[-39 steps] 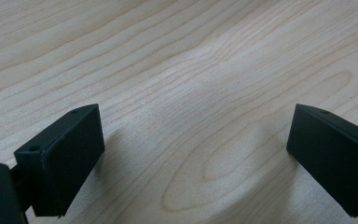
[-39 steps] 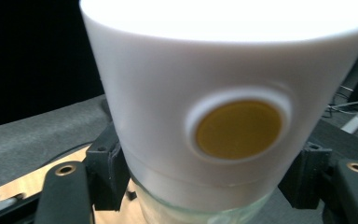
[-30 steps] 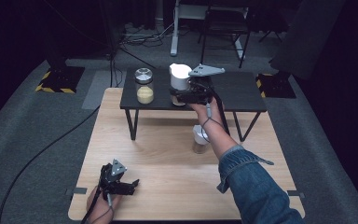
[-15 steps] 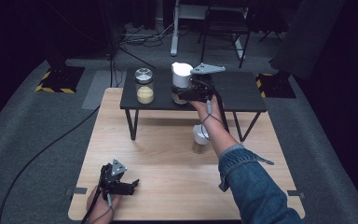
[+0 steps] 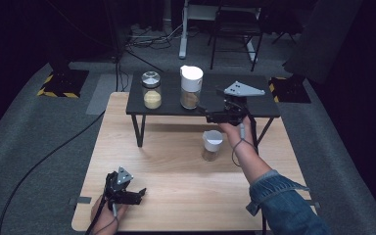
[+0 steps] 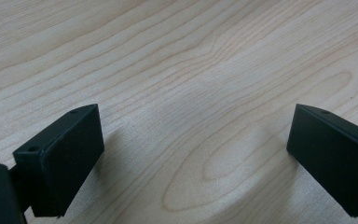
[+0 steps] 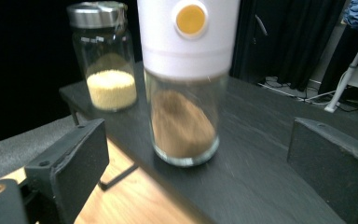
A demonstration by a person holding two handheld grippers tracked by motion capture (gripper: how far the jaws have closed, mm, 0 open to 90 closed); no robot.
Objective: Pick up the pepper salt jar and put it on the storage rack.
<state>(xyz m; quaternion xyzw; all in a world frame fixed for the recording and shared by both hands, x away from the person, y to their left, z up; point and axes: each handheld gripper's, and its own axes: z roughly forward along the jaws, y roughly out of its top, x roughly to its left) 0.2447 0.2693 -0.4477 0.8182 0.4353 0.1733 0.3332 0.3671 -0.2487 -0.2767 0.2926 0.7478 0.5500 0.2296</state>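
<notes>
We have just set the white-lidded spice jar (image 5: 191, 88) on the black shelf (image 5: 259, 105); right gripper (image 5: 210, 111), jaws just opened and empty, sits beside it. Left gripper (image 5: 136, 194) rests open. Next we fetch the 1 jar on the wooden table (image 5: 210, 145)

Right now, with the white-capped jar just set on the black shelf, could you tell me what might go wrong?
1. The right gripper has just opened and sits close beside the white-capped jar; a careless pull-back might clip and tip it.
2. That jar stands near the shelf front edge in the right gripper view, so a nudge could send it off.
3. The small jar stands below the forearm and could be knocked.
</notes>
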